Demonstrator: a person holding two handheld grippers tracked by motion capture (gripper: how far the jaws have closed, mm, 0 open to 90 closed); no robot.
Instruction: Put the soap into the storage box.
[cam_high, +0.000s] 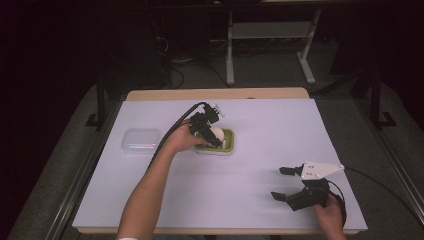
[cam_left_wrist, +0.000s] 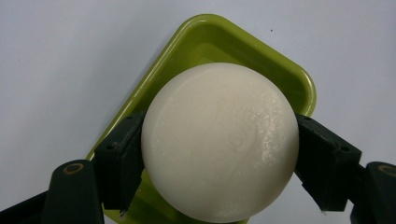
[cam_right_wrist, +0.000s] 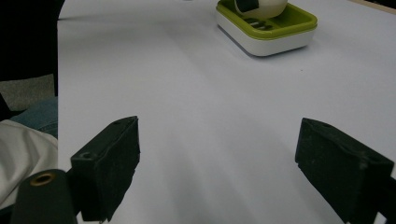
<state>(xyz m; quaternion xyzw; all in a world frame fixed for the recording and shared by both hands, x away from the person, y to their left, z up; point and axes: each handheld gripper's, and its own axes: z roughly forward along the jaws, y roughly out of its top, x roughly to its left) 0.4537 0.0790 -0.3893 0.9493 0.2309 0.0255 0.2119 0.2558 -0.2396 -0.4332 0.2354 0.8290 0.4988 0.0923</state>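
Note:
A round white soap bar (cam_left_wrist: 219, 140) fills the left gripper view, and both black pads (cam_left_wrist: 123, 161) press on its sides. My left gripper (cam_high: 214, 136) holds it just over a green soap dish (cam_left_wrist: 205, 37) with a white base (cam_right_wrist: 268, 44). In the high view the soap bar (cam_high: 218, 134) sits at the green dish (cam_high: 227, 145) near the table's middle. My right gripper (cam_high: 282, 183) rests near the front right of the table, its jaws wide apart with nothing between them. In the right gripper view the pads (cam_right_wrist: 109, 163) stand over bare white paper.
A clear plastic lid or box (cam_high: 141, 140) lies to the left of the dish. White paper (cam_high: 260, 165) covers the tabletop. The table's wooden edge (cam_high: 215, 94) runs along the back, with dark floor and a metal frame (cam_high: 270, 35) beyond it.

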